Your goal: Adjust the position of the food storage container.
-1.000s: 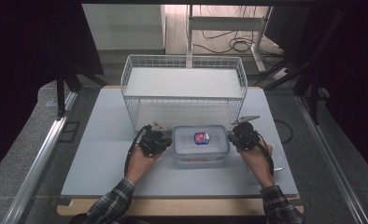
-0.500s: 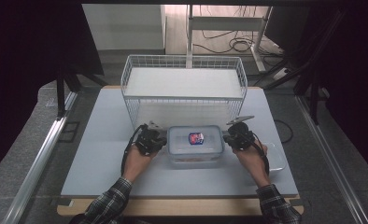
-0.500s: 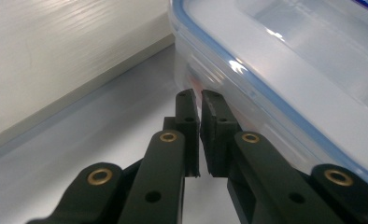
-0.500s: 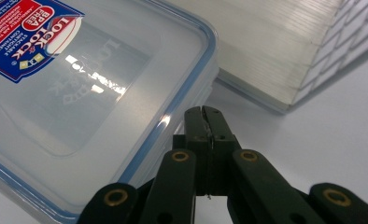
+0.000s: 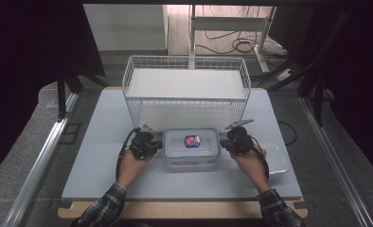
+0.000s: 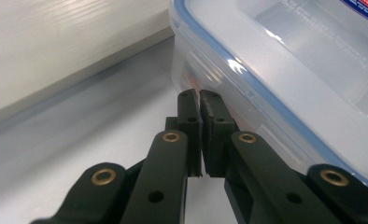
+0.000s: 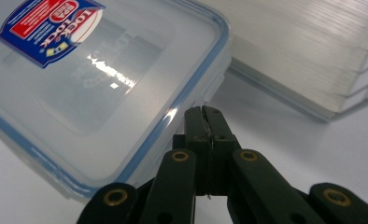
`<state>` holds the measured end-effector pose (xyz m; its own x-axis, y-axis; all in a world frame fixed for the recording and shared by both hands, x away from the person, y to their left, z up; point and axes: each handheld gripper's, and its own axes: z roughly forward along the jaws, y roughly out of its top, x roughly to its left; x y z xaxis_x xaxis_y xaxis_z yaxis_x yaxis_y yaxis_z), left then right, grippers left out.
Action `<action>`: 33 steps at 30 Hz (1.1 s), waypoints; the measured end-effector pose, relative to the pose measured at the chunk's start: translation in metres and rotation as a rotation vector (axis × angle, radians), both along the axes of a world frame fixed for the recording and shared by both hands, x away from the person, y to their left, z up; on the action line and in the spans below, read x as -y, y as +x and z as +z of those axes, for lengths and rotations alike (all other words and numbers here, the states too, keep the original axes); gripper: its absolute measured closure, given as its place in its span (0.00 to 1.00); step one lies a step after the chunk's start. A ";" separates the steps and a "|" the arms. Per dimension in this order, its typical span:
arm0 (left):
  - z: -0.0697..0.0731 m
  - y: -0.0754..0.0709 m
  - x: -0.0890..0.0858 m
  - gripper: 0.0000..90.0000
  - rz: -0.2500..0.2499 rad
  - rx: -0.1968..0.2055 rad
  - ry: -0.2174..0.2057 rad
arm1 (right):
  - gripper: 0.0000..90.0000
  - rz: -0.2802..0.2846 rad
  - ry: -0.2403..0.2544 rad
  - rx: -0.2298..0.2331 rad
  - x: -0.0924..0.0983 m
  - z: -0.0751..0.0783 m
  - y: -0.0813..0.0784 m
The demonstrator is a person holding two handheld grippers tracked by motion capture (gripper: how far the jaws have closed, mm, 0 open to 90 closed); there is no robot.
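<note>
Food container (image 5: pixel 191 148): sitting lidded on the counter (image 5: pixel 94 142), just in front of the wire basket (image 5: pixel 186 90).
Left tool (image 5: pixel 152 144): jaws pressed together, tips meeting the container's left side.
Right tool (image 5: pixel 226 143): jaws pressed together, tips nosing its right side.

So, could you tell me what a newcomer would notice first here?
A clear lidded food container with a red-and-blue label sits at the table's front middle. The shut left gripper and right gripper flank its short ends. Behind stands a white wire basket.
</note>
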<state>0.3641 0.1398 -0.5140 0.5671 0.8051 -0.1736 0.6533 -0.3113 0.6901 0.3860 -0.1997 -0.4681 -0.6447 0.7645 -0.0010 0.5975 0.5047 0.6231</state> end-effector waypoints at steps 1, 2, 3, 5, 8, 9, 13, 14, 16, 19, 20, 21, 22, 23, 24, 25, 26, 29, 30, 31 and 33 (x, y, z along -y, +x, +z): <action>-0.001 0.000 -0.001 0.96 -0.002 0.000 -0.008 | 1.00 0.002 0.002 -0.002 -0.001 0.000 0.000; -0.001 0.001 -0.002 0.95 -0.002 0.001 -0.010 | 1.00 -0.006 0.002 -0.004 -0.001 0.000 0.001; -0.001 0.001 -0.002 0.95 -0.002 0.001 -0.010 | 1.00 -0.006 0.002 -0.004 -0.001 0.000 0.001; 0.000 0.001 0.000 0.95 -0.001 0.008 0.013 | 1.00 -0.024 -0.024 -0.005 -0.004 -0.004 0.007; 0.000 0.005 0.002 0.96 0.006 0.011 0.019 | 1.00 -0.035 -0.044 -0.017 -0.006 -0.010 0.013; 0.000 0.005 0.001 0.96 0.006 0.010 0.017 | 1.00 -0.033 -0.044 -0.023 -0.007 -0.012 0.014; -0.001 0.004 0.000 0.99 0.018 0.000 0.001 | 1.00 -0.021 -0.044 -0.037 -0.008 -0.016 0.014; -0.001 0.003 -0.001 0.99 0.021 -0.004 -0.006 | 1.00 -0.017 -0.043 -0.030 -0.009 -0.016 0.012; -0.001 0.002 -0.001 1.00 0.024 -0.005 -0.004 | 1.00 -0.012 -0.041 -0.025 -0.009 -0.015 0.011; -0.001 -0.005 -0.002 1.00 0.035 -0.018 -0.017 | 1.00 -0.001 -0.050 -0.028 -0.011 -0.014 0.006; -0.001 -0.005 -0.002 1.00 0.035 -0.018 -0.017 | 1.00 -0.001 -0.050 -0.028 -0.011 -0.014 0.006; -0.001 -0.010 -0.003 1.00 0.026 -0.012 -0.013 | 1.00 -0.004 -0.055 -0.028 -0.012 -0.016 0.002; 0.000 -0.012 -0.003 1.00 0.023 -0.013 -0.012 | 1.00 -0.003 -0.057 -0.027 -0.012 -0.016 0.001; 0.000 -0.012 -0.003 1.00 0.023 -0.013 -0.012 | 1.00 -0.003 -0.057 -0.027 -0.012 -0.016 0.001; 0.000 -0.016 -0.003 1.00 0.021 -0.013 -0.009 | 1.00 0.001 -0.061 -0.027 -0.012 -0.016 -0.002; 0.000 -0.016 -0.003 1.00 0.021 -0.013 -0.009 | 1.00 0.005 -0.059 -0.024 -0.012 -0.016 -0.004; 0.000 -0.021 -0.003 1.00 0.017 -0.015 -0.011 | 1.00 0.003 -0.060 -0.022 -0.012 -0.016 -0.006; 0.000 -0.026 -0.003 1.00 0.019 -0.025 -0.012 | 1.00 0.008 -0.069 -0.018 -0.012 -0.016 -0.010; 0.001 -0.030 -0.002 1.00 0.020 -0.025 -0.006 | 1.00 0.011 -0.065 -0.017 -0.012 -0.016 -0.013; 0.001 -0.031 -0.003 1.00 0.020 -0.024 -0.002 | 1.00 0.011 -0.068 -0.014 -0.013 -0.016 -0.015; 0.001 -0.033 -0.003 1.00 0.017 -0.024 -0.002 | 1.00 0.012 -0.070 -0.015 -0.013 -0.016 -0.017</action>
